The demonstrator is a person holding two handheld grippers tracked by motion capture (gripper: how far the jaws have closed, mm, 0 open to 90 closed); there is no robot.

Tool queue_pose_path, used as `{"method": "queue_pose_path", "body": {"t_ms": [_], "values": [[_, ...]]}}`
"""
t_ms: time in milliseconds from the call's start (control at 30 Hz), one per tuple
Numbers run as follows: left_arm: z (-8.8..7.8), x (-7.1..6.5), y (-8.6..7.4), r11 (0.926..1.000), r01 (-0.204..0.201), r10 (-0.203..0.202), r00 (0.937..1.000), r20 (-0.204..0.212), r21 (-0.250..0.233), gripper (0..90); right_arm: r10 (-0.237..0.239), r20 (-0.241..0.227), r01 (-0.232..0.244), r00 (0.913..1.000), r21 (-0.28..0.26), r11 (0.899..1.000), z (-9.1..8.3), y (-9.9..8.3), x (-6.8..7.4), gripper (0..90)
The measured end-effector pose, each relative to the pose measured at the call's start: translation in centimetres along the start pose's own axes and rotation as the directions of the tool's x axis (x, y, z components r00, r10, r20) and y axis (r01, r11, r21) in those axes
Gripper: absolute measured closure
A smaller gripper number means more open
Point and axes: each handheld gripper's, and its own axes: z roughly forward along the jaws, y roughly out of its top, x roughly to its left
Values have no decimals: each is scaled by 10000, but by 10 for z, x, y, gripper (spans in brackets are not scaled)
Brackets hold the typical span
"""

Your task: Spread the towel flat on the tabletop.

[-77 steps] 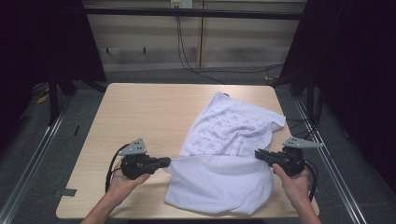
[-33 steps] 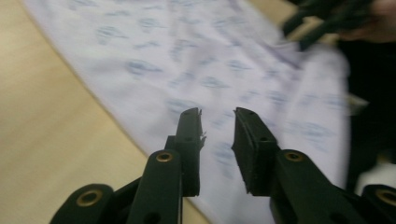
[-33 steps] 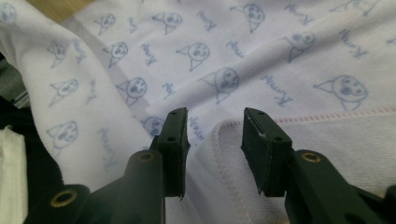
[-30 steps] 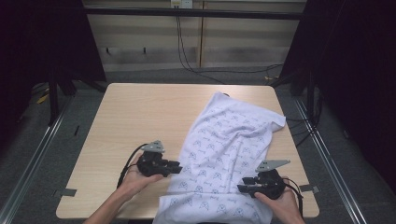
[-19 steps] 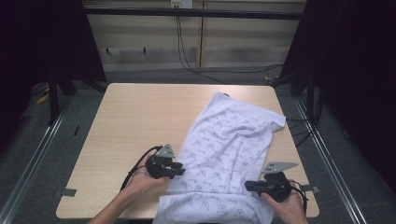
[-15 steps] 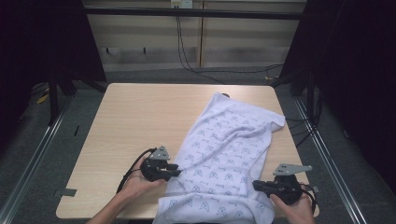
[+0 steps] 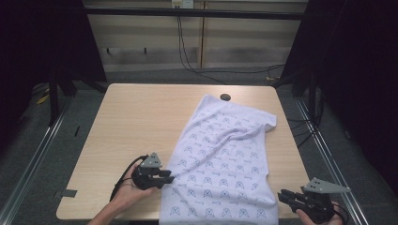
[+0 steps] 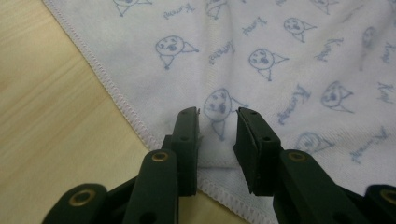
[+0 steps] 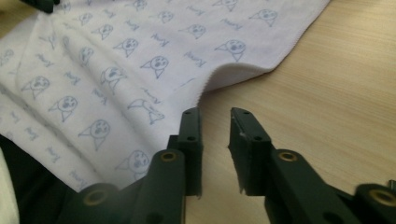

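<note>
White printed cloth (image 7: 223, 164) is lying spread diagonally across the right half of the wooden table (image 7: 141, 122), far corner near the black round spot (image 7: 225, 97) at the back edge, near end draping over the front edge.

Left gripper (image 7: 165, 177): sitting at the cloth's left hem, near the front. In the left gripper view the jaws are standing part open with a narrow gap, tips hovering over the cloth (image 8: 261, 70) just inside the stitched hem. Cloth is showing between the jaws, but the pads are not pinching it, no fabric bunched up between them. Jaws have just been opening a little wider again after a small squeeze. The hand (image 7: 126, 194) is gripping the body from below.

Right gripper (image 7: 283, 197): sitting off the cloth's right edge at the front right corner of the table, jaws pointing left toward the fabric. In the right gripper view the jaws are parted by a narrow gap, bare tabletop (image 9: 327, 93) between them, nothing held. Cloth (image 9: 116, 70) edge is lying just beside the left jaw, not touching the pads as far as I can tell. These jaws have just been reopening after snapping nearly closed.

Grippers are well apart, one each side of the cloth's near end.
</note>
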Motion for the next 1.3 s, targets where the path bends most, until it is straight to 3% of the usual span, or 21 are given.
{"method": "queue_pose_path", "body": {"t_ms": [100, 233, 300, 400, 467, 533, 600, 667, 767, 800, 833, 867, 1000, 1067, 1133, 1167, 1300], "values": [[-10, -4, -8, 9996, 250, -250, 9997, 36, 149, 676, 33, 19, -33, 10000, -10, 10000, 8, 5, -3, 671], [-26, -10, -22, 9984, 452, -458, 9988, 177, 338, 675, -115, -358, 133, 9993, 504, 9986, 38, 19, 0, 603], [-34, -15, -29, 9975, 502, -522, 9978, 416, 489, 675, -184, -369, 204, 9992, 553, 9983, 52, 31, 2, 583], [-43, -25, -38, 9974, 229, -279, 9969, 733, 680, 674, -478, -471, 497, 9977, 395, 9980, 70, 55, 3, 564], [-44, -22, -37, 9975, 483, -531, 9939, 965, 518, 670, -545, -584, 568, 9968, 391, 9976, 84, 71, 2, 566], [-44, -15, -28, 9992, 401, -400, 9966, 721, -4, 666, -836, -450, 864, 9955, 630, 9943, 101, 83, 1, 581], [-41, -2, -12, 9956, 703, -679, 9969, 398, -612, 671, -1047, -355, 1078, 9939, 981, 9893, 119, 91, -1, 609], [-32, 14, 5, 9942, 844, -849, 9964, -56, -660, 675, -1205, -199, 1221, 9925, 1374, 9830, 133, 94, -2, 614], [-9, 39, 20, 9907, 1217, -1254, 9902, -609, -604, 658, -1421, 236, 1350, 9896, 1917, 9721, 148, 92, -3, 562], [-9, 39, 20, 9907, 1217, -1254, 9902, -609, -604, 658, -1489, 289, 1413, 9884, 1820, 9731, 150, 91, -4, 561], [4, 51, 23, 9865, 1398, -1483, 9835, -1039, -849, 658, -1563, 292, 1488, 9873, 1770, 9729, 151, 91, -5, 562], [10, 56, 25, 9842, 1583, -1658, 9811, -1002, -792, 653, -1560, 324, 1479, 9872, 1787, 9727, 153, 92, -5, 562], [24, 66, 30, 9875, 1400, -1495, 9773, -1503, -717, 640, -1633, 347, 1559, 9860, 1584, 9750, 165, 102, -10, 558], [27, 68, 33, 9816, 1697, -1818, 9706, -1579, -872, 656, -1588, 462, 1506, 9862, 1461, 9777, 174, 110, -16, 557], [28, 64, 35, 9927, 1077, -1164, 9719, -2047, -534, 693, -1501, 586, 1400, 9869, 1500, 9787, 181, 117, -20, 555], [28, 62, 33, 9946, 899, -993, 9702, -2210, -521, 692, -1393, 642, 1288, 9882, 1462, 9808, 183, 119, -21, 556], [13, 59, 18, 9936, 953, -1077, 9606, -2563, -605, 702, -1302, 770, 1194, 9885, 1311, 9842, 182, 116, -20, 553]]}}
